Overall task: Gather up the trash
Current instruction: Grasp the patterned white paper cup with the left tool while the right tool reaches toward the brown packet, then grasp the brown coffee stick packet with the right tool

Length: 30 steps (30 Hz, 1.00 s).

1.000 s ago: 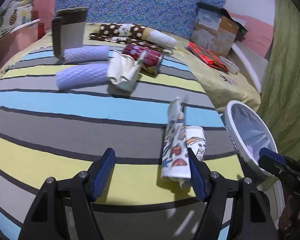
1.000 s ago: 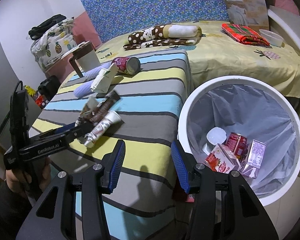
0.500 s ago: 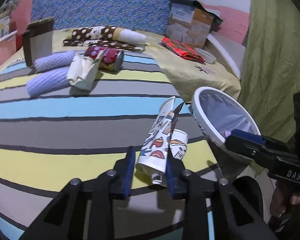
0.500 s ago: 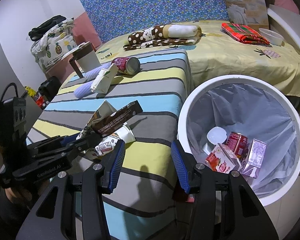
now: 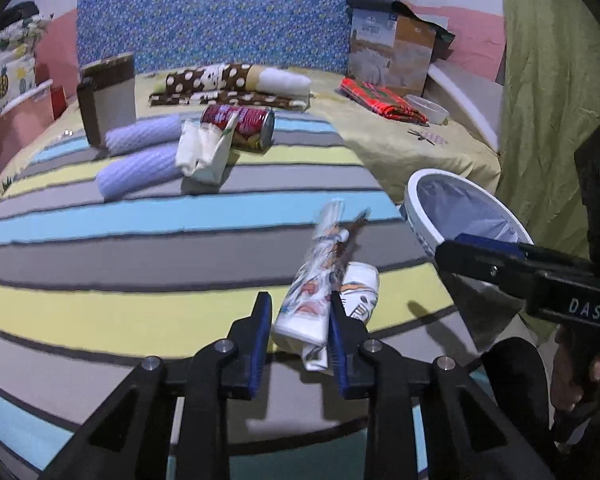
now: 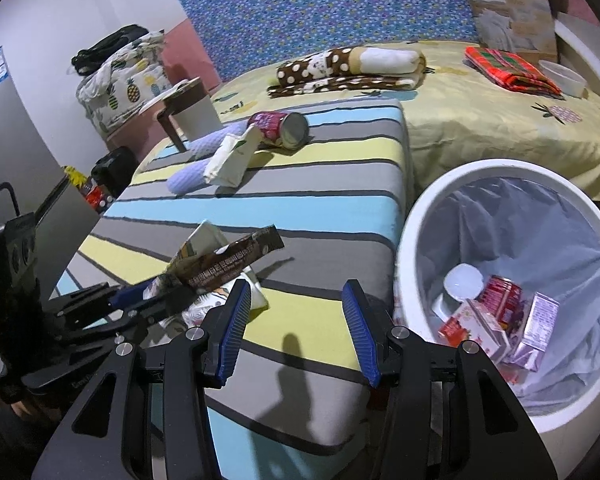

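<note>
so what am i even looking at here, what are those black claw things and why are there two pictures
Each claw is a hand-held gripper with two blue-padded fingers and a camera behind them; a person holds one in each hand. There is no robot arm.

One picture looks along the left gripper, the other along the right gripper. Each camera also catches the other gripper from the side.

The left gripper's jaws have just been closing and are shut on a bundle of wrappers, a printed white one and a brown one. The right gripper is open and holds nothing.

On the striped cover still lie a red can, a crumpled carton and two lilac rolls. Beside it stands a white bin with cartons and a can already inside.
</note>
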{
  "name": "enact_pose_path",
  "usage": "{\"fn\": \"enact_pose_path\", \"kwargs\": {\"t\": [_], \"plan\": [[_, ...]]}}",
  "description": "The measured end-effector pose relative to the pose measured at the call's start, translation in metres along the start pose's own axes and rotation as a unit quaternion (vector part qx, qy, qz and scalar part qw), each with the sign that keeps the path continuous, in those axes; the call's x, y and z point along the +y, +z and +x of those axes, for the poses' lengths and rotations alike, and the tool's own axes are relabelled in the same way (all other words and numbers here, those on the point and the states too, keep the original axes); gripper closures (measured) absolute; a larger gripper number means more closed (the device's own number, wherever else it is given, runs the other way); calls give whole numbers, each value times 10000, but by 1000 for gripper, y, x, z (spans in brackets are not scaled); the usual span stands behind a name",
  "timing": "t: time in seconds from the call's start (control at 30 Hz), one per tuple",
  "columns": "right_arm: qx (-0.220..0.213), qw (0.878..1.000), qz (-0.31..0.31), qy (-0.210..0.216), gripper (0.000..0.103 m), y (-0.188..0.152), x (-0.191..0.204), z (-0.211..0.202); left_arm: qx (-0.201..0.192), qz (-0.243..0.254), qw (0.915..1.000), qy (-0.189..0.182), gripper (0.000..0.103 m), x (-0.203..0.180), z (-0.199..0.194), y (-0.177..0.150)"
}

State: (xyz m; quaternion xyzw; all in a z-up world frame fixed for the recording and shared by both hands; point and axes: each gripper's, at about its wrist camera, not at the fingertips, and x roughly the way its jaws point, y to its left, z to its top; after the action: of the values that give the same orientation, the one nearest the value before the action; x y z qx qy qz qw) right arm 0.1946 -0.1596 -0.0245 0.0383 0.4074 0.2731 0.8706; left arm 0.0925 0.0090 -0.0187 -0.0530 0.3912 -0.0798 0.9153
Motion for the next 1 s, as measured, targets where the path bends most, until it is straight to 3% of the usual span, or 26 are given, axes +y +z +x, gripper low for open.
{"fn": "enact_pose_path", "kwargs": {"t": [0.13, 0.27, 0.3, 0.4, 0.7, 1.0], "plan": [[74, 10000, -8, 25, 53, -1, 1, 4, -22, -142, 9998, -169, 60, 8, -7, -5], [110, 9999, -25, 17, 53, -1, 3, 4, -1, -172, 9996, -219, 61, 9, -7, -8], [116, 9999, -34, 16, 53, -1, 4, 4, 22, -164, 9996, -223, 62, 9, -6, -9], [119, 9999, -72, 0, 53, -2, 6, 3, 0, -158, 9995, -286, 81, 7, -5, -9], [116, 9999, -92, 12, 53, -1, 8, 4, -524, 82, 9979, 373, 82, 7, -34, -2], [120, 9998, -145, 47, 53, 0, 14, 5, -736, 24, 9964, 426, 82, 19, -55, 2]]}}
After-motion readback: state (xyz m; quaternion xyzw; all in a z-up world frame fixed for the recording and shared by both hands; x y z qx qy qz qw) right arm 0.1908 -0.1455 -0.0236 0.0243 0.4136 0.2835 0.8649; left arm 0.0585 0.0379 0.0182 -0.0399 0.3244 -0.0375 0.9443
